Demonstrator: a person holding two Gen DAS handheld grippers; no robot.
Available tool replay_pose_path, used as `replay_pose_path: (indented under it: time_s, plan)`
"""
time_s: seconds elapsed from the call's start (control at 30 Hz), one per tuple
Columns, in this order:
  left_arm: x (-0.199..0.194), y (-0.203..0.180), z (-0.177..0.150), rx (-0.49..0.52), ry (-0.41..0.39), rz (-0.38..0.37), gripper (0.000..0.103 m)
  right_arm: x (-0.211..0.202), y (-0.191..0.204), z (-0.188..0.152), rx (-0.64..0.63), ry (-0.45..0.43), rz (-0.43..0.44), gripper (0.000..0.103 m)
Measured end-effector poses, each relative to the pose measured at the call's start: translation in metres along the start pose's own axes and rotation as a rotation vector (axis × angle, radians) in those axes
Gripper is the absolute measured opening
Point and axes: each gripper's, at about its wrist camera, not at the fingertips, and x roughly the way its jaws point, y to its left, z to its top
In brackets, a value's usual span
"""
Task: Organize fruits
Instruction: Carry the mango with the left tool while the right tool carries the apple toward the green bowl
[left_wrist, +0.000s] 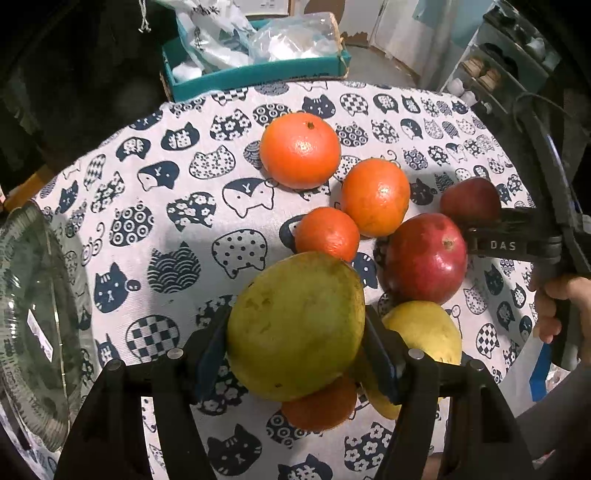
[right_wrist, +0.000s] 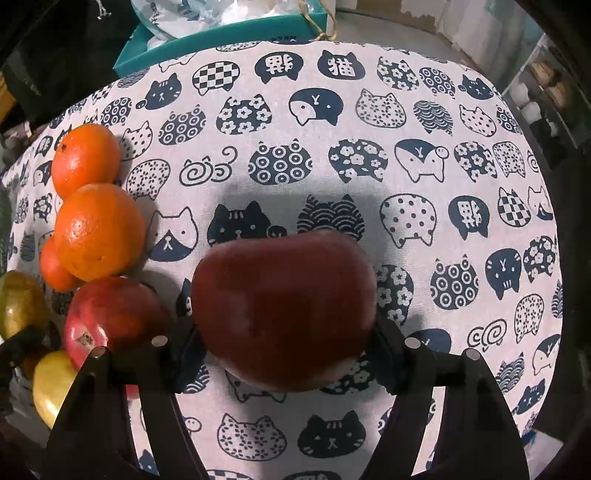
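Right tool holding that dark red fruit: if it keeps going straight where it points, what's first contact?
Probably the tablecloth: the right tool grips the dark red fruit over bare cloth, other fruit off to its left. Depth unclear.

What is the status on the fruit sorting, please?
Left claw shut on green mango. Right claw shut on dark red apple. Oranges and red mango crowd close beside.

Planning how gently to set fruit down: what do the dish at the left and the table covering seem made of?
Dish: probably clear glass, glossy; the cloth shows through it and its ribbed rim glints. Table covering: woven fabric, matte, printed with cats; the weave shows.
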Motion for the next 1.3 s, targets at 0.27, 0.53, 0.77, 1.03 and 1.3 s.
replay_pose_path:
  time_s: [0.27,0.53,0.77,1.03,1.3]
  plan:
    - [-0.023,0.006,-0.001,0.000,-0.056,0.011,0.070,-0.026,0.010,-0.009,-0.003,-0.059,-0.006,0.073]
    - [-0.050,0.018,-0.001,-0.018,-0.121,0.022,0.070,-0.067,0.028,-0.008,0.000,-0.152,0.011,0.073]
    - [-0.080,0.033,-0.001,-0.047,-0.185,0.023,0.070,-0.109,0.044,-0.003,-0.039,-0.244,0.030,0.073]
    - [-0.109,0.055,-0.004,-0.096,-0.233,0.044,0.070,-0.143,0.066,0.002,-0.080,-0.325,0.069,0.073]
    - [-0.135,0.077,-0.011,-0.142,-0.275,0.059,0.070,-0.166,0.098,0.007,-0.115,-0.373,0.118,0.073]
